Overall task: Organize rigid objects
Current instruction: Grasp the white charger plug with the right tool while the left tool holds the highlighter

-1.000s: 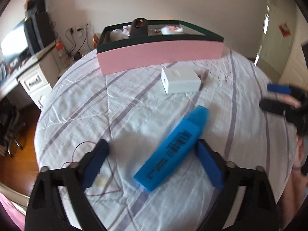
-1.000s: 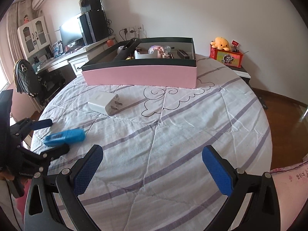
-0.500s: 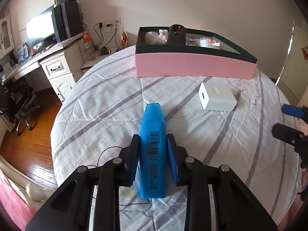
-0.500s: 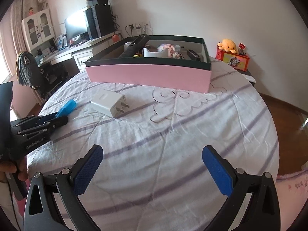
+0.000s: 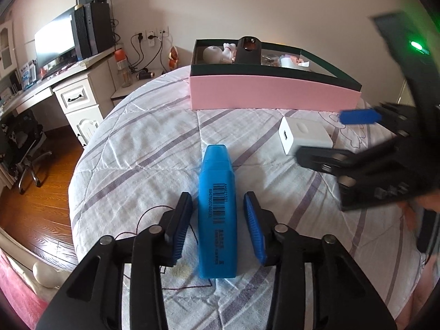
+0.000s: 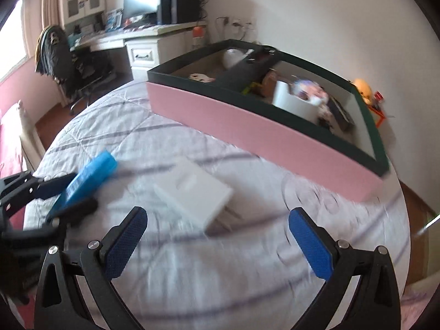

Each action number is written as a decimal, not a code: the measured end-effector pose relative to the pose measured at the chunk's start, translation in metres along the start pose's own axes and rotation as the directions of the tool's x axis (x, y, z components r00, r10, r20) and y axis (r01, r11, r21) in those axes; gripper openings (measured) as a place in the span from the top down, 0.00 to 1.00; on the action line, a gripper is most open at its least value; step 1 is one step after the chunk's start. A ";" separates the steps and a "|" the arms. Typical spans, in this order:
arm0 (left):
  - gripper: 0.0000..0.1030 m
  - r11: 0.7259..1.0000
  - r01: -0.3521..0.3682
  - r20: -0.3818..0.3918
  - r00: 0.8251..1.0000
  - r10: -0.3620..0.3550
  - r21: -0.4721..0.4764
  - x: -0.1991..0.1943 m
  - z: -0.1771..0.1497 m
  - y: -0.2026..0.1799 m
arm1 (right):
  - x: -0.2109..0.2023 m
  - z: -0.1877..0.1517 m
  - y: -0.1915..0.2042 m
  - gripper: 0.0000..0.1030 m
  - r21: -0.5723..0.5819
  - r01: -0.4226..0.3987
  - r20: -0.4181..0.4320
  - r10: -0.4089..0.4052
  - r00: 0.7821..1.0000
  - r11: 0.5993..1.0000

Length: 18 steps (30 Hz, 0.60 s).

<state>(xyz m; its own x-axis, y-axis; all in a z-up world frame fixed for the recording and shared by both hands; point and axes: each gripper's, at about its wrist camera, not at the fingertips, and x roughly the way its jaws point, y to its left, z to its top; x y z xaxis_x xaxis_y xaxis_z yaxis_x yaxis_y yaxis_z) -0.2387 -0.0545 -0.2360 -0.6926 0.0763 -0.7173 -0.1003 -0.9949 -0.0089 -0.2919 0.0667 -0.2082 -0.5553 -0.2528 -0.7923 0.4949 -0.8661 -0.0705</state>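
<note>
1. Left hand-held gripper (image 5: 217, 222): low at the near edge of the bed (image 5: 154, 148), angled down toward the quilt. Its jaws are opening; the blue pads (image 5: 254, 227) stand just clear of either flank of the highlighter, a narrow gap showing on each side, so nothing is pinched.

2. Blue highlighter (image 5: 217, 220): lying flat on the striped quilt, directly between the left jaws. Long axis runs along the gripper's own pointing line, capped tapered end away from the gripper and toward the pink box, flat butt end nearest the camera. Barcode face up.

3. White charger block (image 5: 304, 134): flat on the quilt, ahead and right of the highlighter, apart from it, just short of the box. Port face turned toward the left gripper.

4. Pink box (image 5: 272, 93), dark rim, at the far side of the bed; already holds assorted small items.

5. Right hand-held gripper (image 6: 220, 243): jaws spread wide, empty. The charger (image 6: 194, 192) lies just ahead of it, between the lines of its pads, so this gripper is judged the nearer one for that item. View blurred.
</note>
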 end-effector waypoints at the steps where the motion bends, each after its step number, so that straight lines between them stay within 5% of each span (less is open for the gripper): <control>1: 0.58 1.000 -0.004 0.000 1.000 0.004 0.004 0.000 0.000 -0.001 | 0.006 0.003 0.000 0.00 -0.006 -0.003 -0.014 0.003 1.000 1.000; 5: 0.56 1.000 -0.001 0.002 1.000 0.001 0.007 0.001 0.000 -0.002 | 0.019 0.008 -0.003 0.01 0.016 -0.041 -0.037 0.042 0.998 0.999; 11: 0.38 1.000 0.020 -0.001 1.000 -0.020 0.014 0.001 0.000 -0.004 | 0.019 0.006 -0.005 0.37 0.030 -0.091 -0.024 0.092 0.996 0.995; 13: 0.20 1.000 0.014 -0.011 1.000 -0.014 0.019 0.002 -0.001 -0.006 | 0.016 0.002 -0.005 0.38 0.020 -0.098 -0.029 0.099 0.995 0.995; 18: 0.19 1.000 0.027 -0.021 0.999 -0.027 0.003 0.003 -0.001 -0.004 | 0.000 -0.019 -0.015 0.38 0.045 -0.086 -0.022 0.087 0.996 0.995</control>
<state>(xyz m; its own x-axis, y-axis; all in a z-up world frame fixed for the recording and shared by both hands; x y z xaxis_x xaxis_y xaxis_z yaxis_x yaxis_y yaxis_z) -0.2394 -0.0508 -0.2392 -0.6742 0.1020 -0.7315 -0.1217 -0.9922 -0.0262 -0.2865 0.0876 -0.2191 -0.4947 -0.3178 -0.8088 0.5102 -0.8597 0.0258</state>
